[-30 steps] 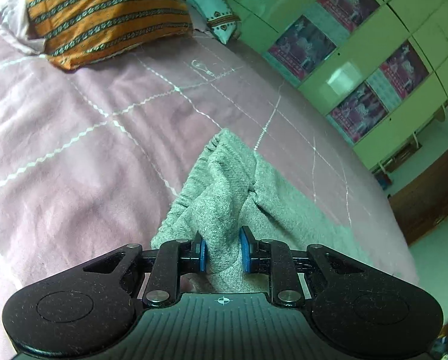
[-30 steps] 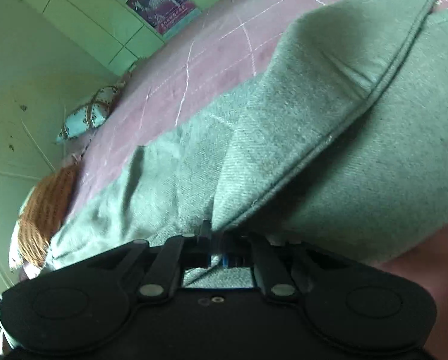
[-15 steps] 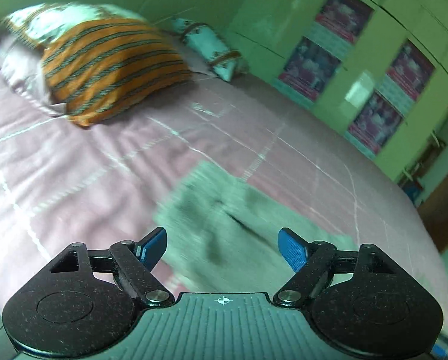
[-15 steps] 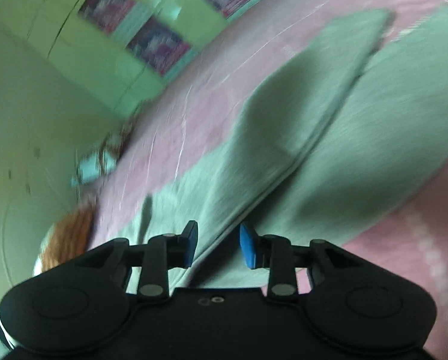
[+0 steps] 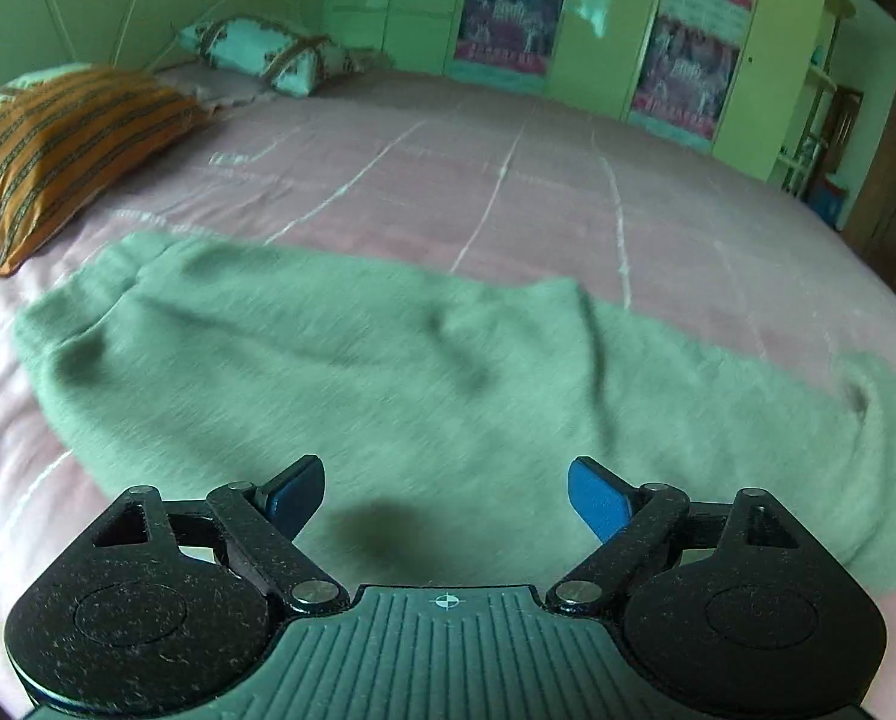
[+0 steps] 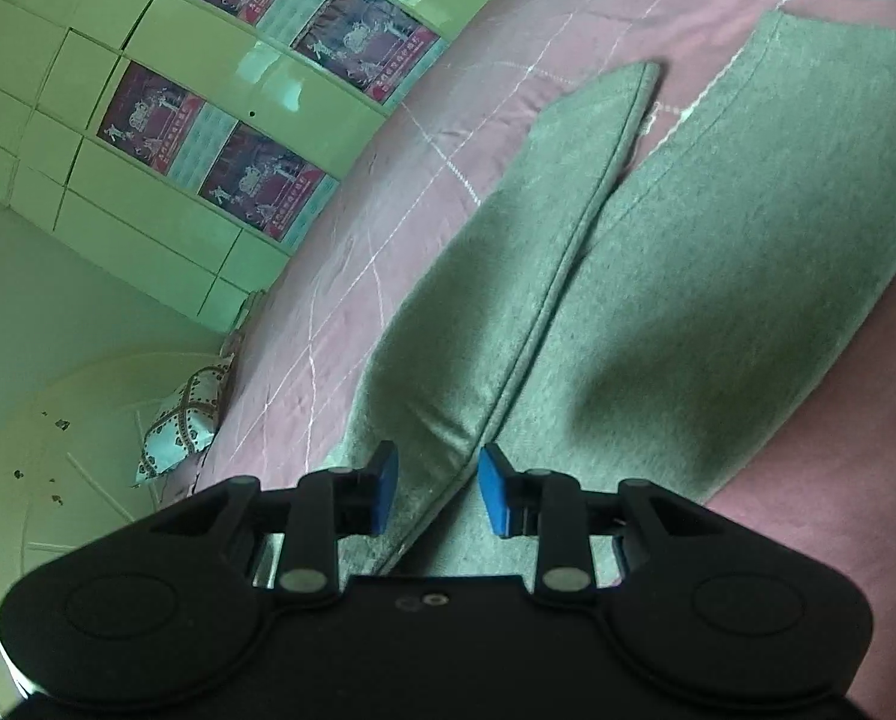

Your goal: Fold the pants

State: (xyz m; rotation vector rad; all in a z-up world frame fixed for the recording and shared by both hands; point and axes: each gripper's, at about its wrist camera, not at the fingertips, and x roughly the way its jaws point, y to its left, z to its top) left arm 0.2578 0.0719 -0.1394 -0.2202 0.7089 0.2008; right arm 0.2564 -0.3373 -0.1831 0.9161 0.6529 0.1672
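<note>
Grey-green pants [image 5: 387, 372] lie spread across the pink bedspread [image 5: 478, 180]. In the right wrist view the pants [image 6: 718, 276] show two legs side by side, with a seamed edge running between them. My left gripper [image 5: 444, 495] is wide open and empty, just above the cloth near its front edge. My right gripper [image 6: 437, 495] is open and empty, its blue pads [image 6: 496, 498] standing either side of the seamed edge without holding it.
An orange striped pillow [image 5: 57, 144] and a patterned light-blue pillow [image 5: 267, 54] lie at the head of the bed. Green wardrobe doors with posters [image 5: 682, 72] stand beyond the far side. The patterned pillow [image 6: 180, 426] also shows in the right wrist view.
Both grippers held the pants one second ago and have let go. The cloth has dropped flat on the bed, and both grippers have pulled back and opened.
</note>
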